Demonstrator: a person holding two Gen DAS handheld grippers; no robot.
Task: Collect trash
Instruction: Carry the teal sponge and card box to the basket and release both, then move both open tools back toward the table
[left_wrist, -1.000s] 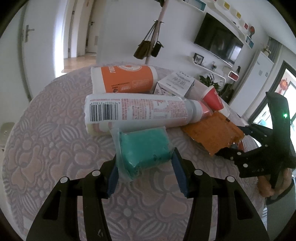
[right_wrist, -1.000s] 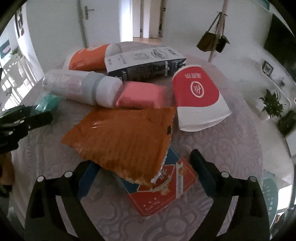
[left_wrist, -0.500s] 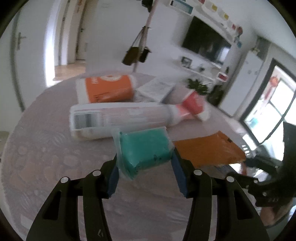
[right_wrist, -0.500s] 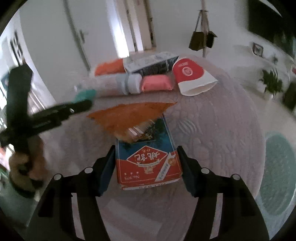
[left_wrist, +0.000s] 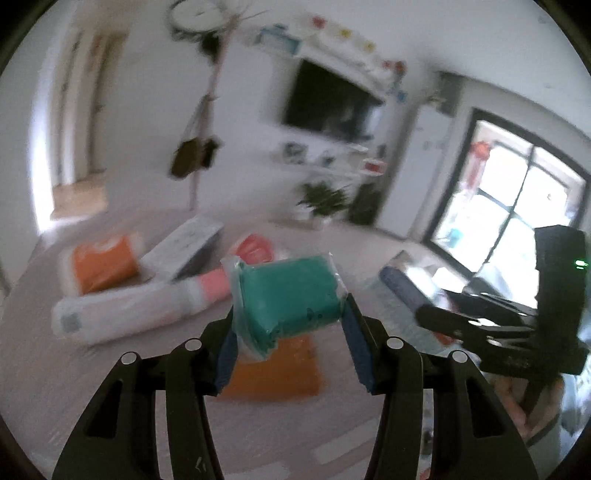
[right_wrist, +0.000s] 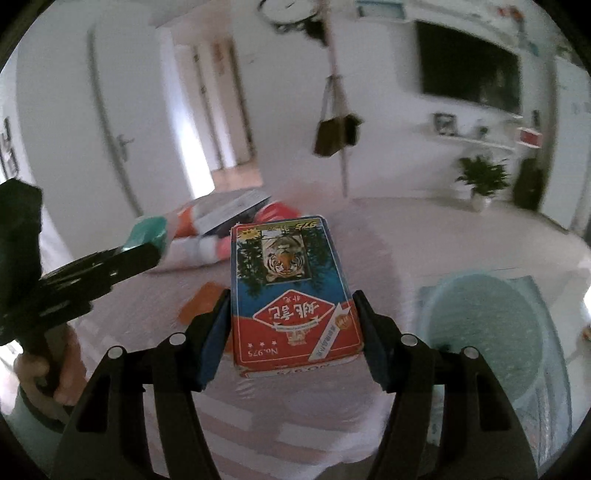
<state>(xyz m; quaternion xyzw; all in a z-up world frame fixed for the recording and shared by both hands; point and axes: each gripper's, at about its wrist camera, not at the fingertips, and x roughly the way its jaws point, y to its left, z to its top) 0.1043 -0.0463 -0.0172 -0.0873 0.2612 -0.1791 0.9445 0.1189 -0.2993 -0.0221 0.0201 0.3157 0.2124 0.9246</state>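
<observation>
Two grippers each clamp one piece of trash above the round table (left_wrist: 59, 373), whose pale cloth bears a faint embossed pattern. The left gripper (left_wrist: 291, 343) pinches a soft teal block (left_wrist: 290, 295) sealed in clear, crinkled film; its blue pads (left_wrist: 356, 347) press the wrapper's sides, and the block sits tilted, with its upper end toward 1 o'clock. The right gripper (right_wrist: 295, 332) grips a flat rectangular card box (right_wrist: 293, 295), glossy, red at the near end and blue beyond, printed with a tiger; both blue pads (right_wrist: 214, 339) lie flat against its long edges.

On the table in the left wrist view lie a long white cylindrical bottle (left_wrist: 122, 314) with a pink end at 9 o'clock of the teal block, an orange-labelled white container (left_wrist: 103, 264) at 10 o'clock, a white oblong carton (left_wrist: 184, 251) at 11 o'clock, and a flat orange foil packet (left_wrist: 280, 373) directly beneath the left gripper's fingers. Blur softens all of them.

In that view the right gripper appears at 3 o'clock, level and pointing inward, with a green light on its black body. In the right wrist view the left gripper reaches in from 9 o'clock, a hand (right_wrist: 55, 373) wrapped round its handle. A round teal rug (right_wrist: 487, 328) lies on the floor at 3 o'clock.
</observation>
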